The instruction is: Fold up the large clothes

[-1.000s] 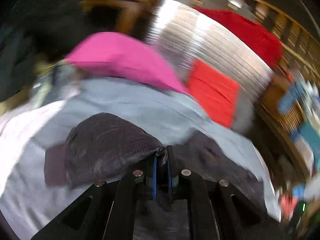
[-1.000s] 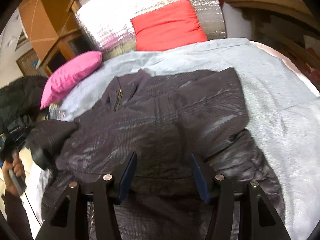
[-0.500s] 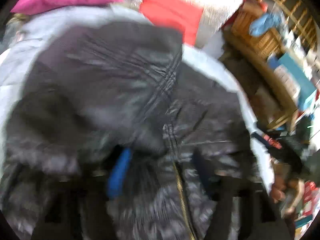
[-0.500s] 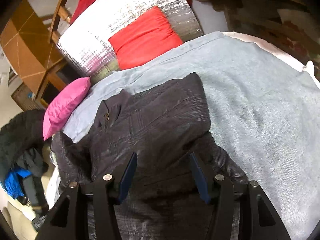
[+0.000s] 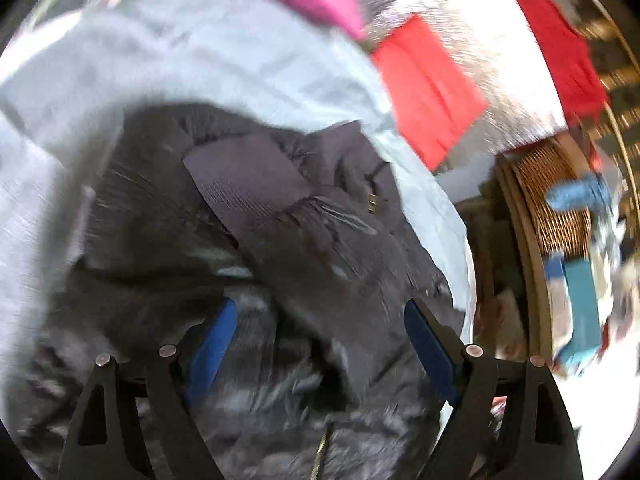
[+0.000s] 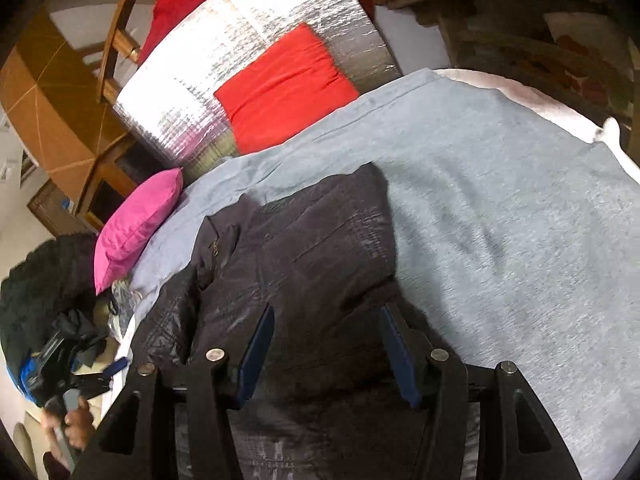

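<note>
Looking down my left gripper [image 5: 318, 340], I see its jaws opening wide above the dark jacket [image 5: 280, 240]; the quilted cloth lies below and between the blue pads [image 5: 212, 344], but they do not press on it. This view is blurred, so fine detail is lost. One sleeve [image 5: 248, 188] is folded across the jacket's chest, and the gold zipper [image 5: 320, 452] runs down at the bottom of the view.

My right gripper [image 6: 326, 352] hangs over the jacket too, jaws about half apart, with nothing clamped; the fabric passes beneath the pads and I see no pinch in it.

The jacket lies on the grey blanket [image 6: 500, 208] that covers the bed, toward the blanket's left edge in the right wrist view. Its collar points at the pillows. A pink pillow [image 6: 136, 224] sits just beyond the collar, at the blanket's far left corner. A red cushion [image 6: 284, 84] leans on a silver quilted cushion [image 6: 240, 52] at the head of the blanket, well apart from the jacket.

Off the blanket's right side in the left wrist view stands a wicker basket [image 5: 552, 208] holding something blue [image 5: 580, 196]; I cannot tell what it is through the blur.

Low at the left of the right wrist view, off the blanket's edge, a hand [image 6: 76, 420] grips the handle of the other gripper.
</note>
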{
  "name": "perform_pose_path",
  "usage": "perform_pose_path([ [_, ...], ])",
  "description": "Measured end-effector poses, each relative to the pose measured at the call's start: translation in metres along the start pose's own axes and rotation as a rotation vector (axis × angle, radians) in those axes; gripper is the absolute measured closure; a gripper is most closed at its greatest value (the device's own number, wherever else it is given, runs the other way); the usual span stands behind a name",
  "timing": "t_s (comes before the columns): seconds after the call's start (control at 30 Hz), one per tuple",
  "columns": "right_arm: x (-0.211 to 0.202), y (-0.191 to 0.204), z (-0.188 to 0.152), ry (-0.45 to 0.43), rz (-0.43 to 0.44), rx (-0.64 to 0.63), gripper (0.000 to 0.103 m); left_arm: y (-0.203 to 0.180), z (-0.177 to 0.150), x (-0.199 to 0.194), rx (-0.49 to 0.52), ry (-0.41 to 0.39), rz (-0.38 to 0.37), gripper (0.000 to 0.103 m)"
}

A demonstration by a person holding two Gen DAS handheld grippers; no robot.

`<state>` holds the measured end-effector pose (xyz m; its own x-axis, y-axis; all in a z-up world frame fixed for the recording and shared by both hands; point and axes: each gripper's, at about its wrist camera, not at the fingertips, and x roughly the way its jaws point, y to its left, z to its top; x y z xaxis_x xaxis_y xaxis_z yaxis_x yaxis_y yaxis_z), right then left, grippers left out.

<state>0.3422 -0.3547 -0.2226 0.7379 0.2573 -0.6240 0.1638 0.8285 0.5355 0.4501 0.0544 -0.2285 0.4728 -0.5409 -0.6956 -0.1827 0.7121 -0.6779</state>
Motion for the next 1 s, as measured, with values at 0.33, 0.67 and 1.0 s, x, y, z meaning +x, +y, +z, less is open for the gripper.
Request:
perform_pose_path([
  [0.33, -0.014, -0.021, 0.014, -0.039, 0.010, 0.066, 0.044, -0.048, -0.014, 0.025, 0.149, -0.115, 0.110, 0.075],
  [0.67, -0.012, -0.025, 0.018, -0.039, 0.017, 0.113, 0.044, -0.209, -0.131, 0.040, 0.822, -0.040, 0.090, 0.034],
  [1.0, -0.006, -0.021, 0.019, -0.029, 0.023, 0.113, 0.044, -0.153, -0.106, -0.012, 0.741, -0.156, 0.081, 0.025],
])
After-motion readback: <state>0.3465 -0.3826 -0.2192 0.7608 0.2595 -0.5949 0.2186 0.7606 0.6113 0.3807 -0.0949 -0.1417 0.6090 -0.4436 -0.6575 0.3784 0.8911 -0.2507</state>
